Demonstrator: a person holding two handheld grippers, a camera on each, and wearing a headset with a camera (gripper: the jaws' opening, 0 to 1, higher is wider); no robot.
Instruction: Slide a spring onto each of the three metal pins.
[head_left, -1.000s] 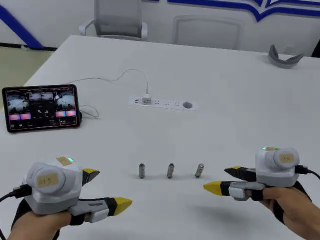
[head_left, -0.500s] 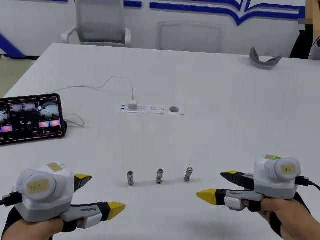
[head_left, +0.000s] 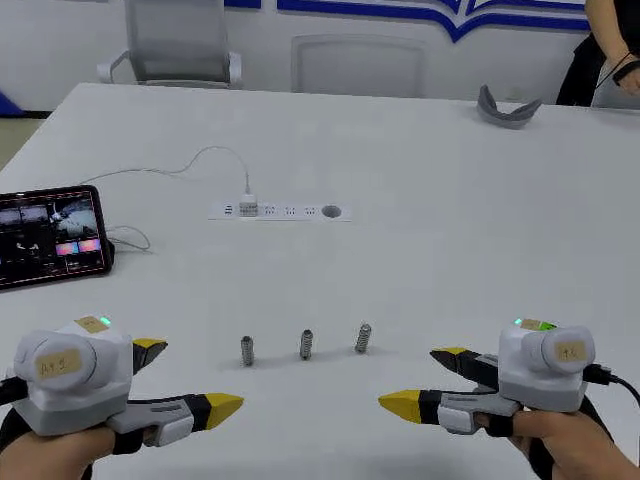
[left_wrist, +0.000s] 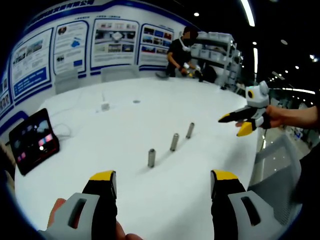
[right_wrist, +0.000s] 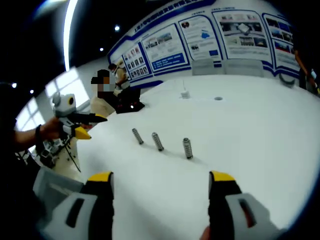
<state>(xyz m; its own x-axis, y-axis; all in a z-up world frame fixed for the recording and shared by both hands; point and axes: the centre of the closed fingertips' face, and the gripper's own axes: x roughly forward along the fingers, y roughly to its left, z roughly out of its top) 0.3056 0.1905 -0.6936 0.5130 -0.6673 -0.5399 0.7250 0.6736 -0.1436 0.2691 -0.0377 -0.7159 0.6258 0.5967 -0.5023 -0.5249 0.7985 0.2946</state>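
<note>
Stickers (head_left: 58, 364) on left gripper (head_left: 190, 375), right gripper (head_left: 420, 378), writing seemingly handwritten, illegible.

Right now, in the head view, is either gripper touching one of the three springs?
No: the left gripper and right gripper hang open, apart from the springs standing upright between them.

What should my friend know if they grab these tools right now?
Left tool: open, empty, held left of the pins.
Right tool: open, empty, held right of them.
Left pin, middle pin and right pin stand in a row on the table, touching neither tool.
Done: each pin seems to wear a spring; coils show in the right gripper view.
Left: probably nothing; maybe check that each spring sits fully down.
</note>
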